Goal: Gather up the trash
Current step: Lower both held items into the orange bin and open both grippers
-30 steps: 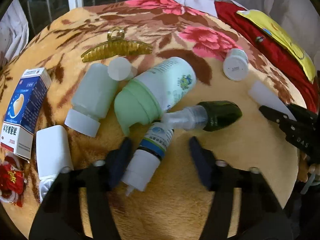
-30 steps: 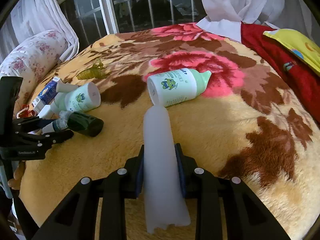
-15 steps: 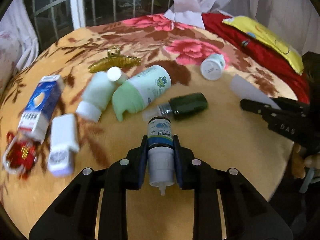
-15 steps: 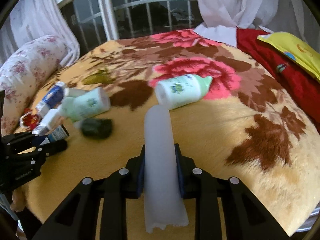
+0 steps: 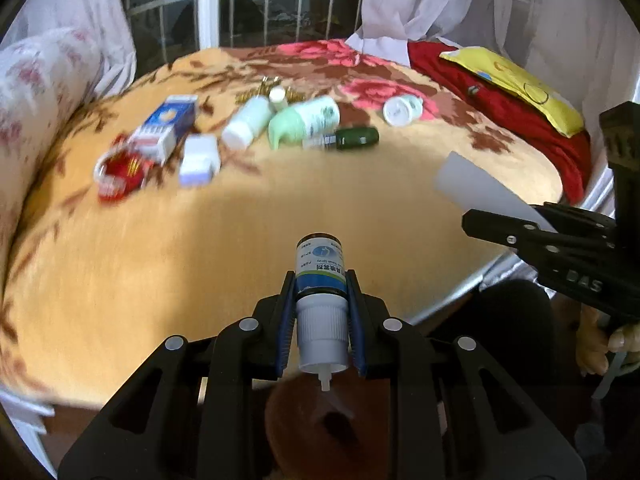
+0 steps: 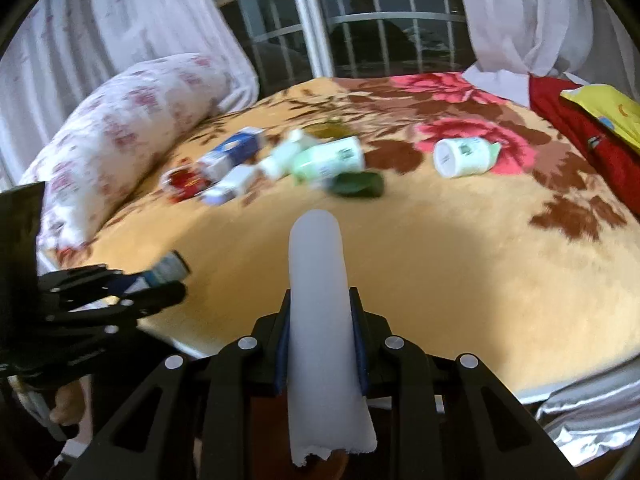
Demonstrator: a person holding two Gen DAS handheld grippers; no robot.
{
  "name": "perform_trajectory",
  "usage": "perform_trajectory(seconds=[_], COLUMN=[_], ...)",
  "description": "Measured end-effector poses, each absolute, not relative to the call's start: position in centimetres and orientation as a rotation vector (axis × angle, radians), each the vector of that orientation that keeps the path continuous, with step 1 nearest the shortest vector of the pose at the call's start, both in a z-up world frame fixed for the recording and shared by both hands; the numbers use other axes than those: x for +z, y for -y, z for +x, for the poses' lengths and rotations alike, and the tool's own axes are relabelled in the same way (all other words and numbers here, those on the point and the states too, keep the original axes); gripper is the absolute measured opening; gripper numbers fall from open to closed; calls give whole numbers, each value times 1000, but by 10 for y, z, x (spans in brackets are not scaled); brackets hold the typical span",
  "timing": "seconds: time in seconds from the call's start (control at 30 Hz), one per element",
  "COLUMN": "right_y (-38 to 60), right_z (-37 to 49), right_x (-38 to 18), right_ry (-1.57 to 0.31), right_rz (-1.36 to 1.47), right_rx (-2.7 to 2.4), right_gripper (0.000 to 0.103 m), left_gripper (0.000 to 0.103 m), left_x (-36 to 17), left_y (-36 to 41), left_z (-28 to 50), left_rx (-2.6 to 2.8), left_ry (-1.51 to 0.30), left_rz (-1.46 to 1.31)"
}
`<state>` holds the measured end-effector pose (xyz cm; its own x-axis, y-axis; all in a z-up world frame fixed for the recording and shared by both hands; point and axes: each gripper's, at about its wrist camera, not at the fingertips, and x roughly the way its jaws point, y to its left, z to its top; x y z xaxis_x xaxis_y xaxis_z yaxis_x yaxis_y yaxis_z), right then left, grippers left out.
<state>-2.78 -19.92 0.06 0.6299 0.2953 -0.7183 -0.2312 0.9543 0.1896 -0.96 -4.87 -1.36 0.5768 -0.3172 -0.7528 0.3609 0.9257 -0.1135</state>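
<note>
Left tool (image 5: pixel 321 312), black with blue pads, clamped on a small brown spray bottle (image 5: pixel 320 276) with a blue-and-white label and a white ribbed cap, nozzle pointing back toward the camera. Its jaws have just been closing and now press the bottle's neck on both sides. The bottle is held clear of the bed, above the near edge of the orange floral blanket (image 5: pixel 240 216).

Right tool (image 6: pixel 320 336), of the same build, gripping a translucent white tube (image 6: pixel 318 280) with a ragged near end; the tube runs along the jaws and projects past the fingertips, likewise lifted off the blanket. In the left wrist view this tool enters from the right with the tube in it.

Remaining items lie grouped at the far side of the blanket: a blue-and-white carton (image 5: pixel 170 120), a white rectangular box (image 5: pixel 199 159), a pale green bottle with a white cap (image 5: pixel 248 122), a larger green-capped white bottle (image 5: pixel 306 120), a dark green vial (image 5: pixel 352 138), and, apart to the right, a second white bottle (image 5: pixel 402 110). All are motion-blurred.
</note>
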Motion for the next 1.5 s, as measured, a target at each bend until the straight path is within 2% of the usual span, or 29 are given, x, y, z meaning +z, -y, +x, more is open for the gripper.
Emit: perform_trajectory(seconds=[0.3,0.6,0.93,1.03,1.1,1.17,1.5], right_y=[164,143,138,141,146,147,151], right_z=[-96,-111,-97,-96,-97,-98,-104], right_x=[-36,-99,-128,-131,-132,-132,-109], right_ry=[-954,-1181,-1294,-1302,-1299,-1292,-1224], right_rz=[34,-1,13,27,39,51,51], right_rx=[352,350,341,332,326,316,309], right_gripper=[26,26,32,41,42,45,46], left_gripper=[23,23,23,39,48,51,53], left_x=[-63,-136,-155,-157,-158,-157,-147], left_y=[32,29,30,31,31,31,27], left_z=[-62,-69,-59,-54,-54,-55,-66], left_rx=[-354,-352,-328,-321,-311,-309,-296], left_ry=[-982,-1229,-1299,-1322,-1324,-1322,-1280], left_rz=[28,-44,-26,-29,-27,-26,-2])
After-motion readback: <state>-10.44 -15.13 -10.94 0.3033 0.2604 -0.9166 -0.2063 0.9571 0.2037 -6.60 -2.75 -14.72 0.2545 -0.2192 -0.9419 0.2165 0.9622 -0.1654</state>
